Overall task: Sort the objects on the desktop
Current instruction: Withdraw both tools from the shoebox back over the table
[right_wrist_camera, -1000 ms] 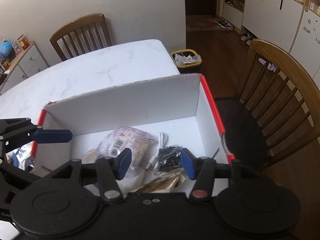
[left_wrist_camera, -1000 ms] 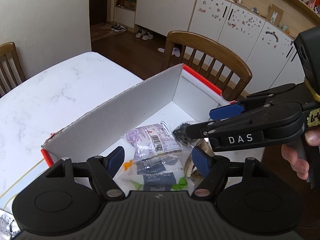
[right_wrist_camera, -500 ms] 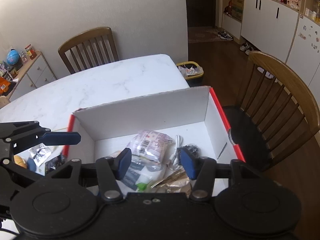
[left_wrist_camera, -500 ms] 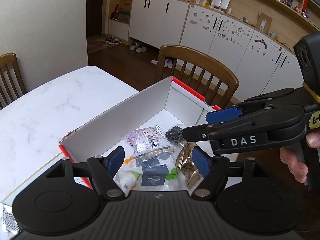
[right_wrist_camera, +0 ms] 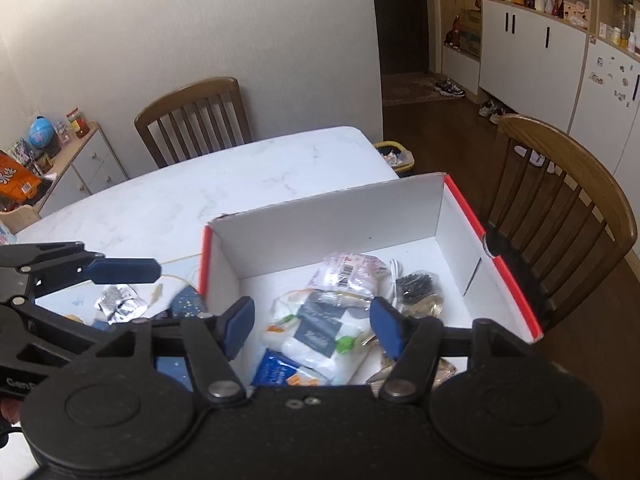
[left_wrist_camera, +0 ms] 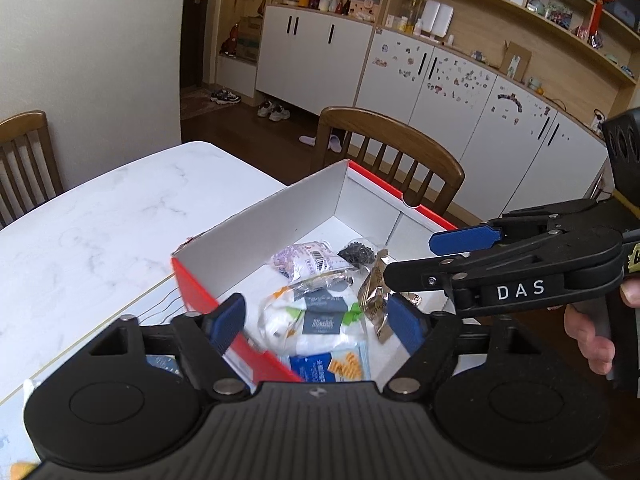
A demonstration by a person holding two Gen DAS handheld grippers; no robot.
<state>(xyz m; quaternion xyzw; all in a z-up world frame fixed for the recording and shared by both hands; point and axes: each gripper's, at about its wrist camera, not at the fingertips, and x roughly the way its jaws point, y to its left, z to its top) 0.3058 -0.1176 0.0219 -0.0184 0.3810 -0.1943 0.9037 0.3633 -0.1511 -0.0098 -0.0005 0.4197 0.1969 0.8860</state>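
Though blurred, crinkly packets in cardboard box

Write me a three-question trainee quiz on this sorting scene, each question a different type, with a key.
1. True or false: both the left gripper and the right gripper are open and hold nothing.
2. Which item lies on the table, outside the red-edged box?
A. barcode-labelled packet
B. crumpled silver wrapper
C. bag of small black parts
3. Fill in: the colour of the pads on the gripper fingers is ____.

Key: 1 true; 2 B; 3 blue.
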